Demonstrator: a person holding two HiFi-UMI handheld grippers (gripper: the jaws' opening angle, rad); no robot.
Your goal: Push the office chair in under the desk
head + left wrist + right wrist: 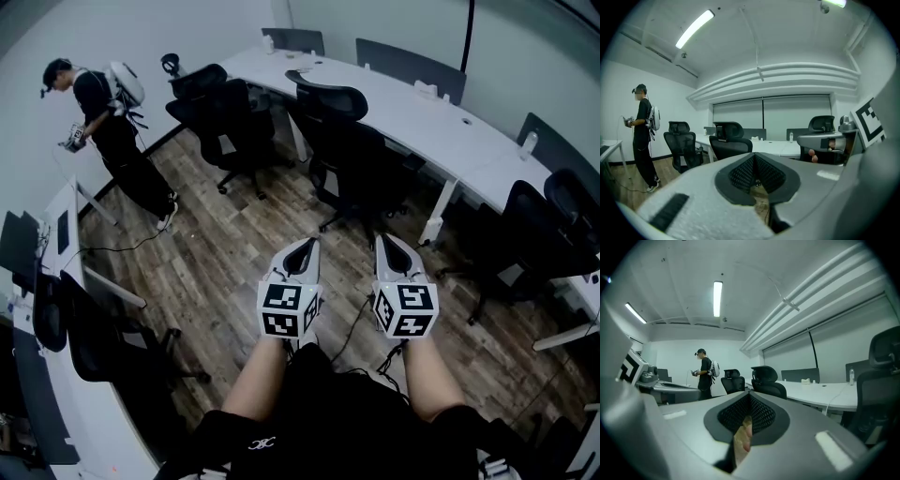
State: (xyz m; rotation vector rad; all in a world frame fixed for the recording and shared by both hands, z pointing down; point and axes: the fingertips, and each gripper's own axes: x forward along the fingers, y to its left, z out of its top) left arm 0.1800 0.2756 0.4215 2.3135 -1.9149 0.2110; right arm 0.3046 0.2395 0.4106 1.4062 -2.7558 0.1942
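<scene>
A black mesh office chair (342,141) stands pulled out from the long curved white desk (450,127), its back turned to me. Both grippers hang side by side over the wood floor, short of the chair and apart from it. My left gripper (304,246) is shut with nothing in it, and so is my right gripper (385,242). The left gripper view looks over its closed jaws (756,164) at the chair (730,143) and desk (780,147). In the right gripper view the chair (766,381) stands ahead beyond the closed jaws (747,411).
A second black chair (223,112) stands left of the first one. More chairs (539,230) sit at the desk's right end. A person (112,131) stands far left by another desk (66,234) with chairs (103,347). Cables lie on the floor.
</scene>
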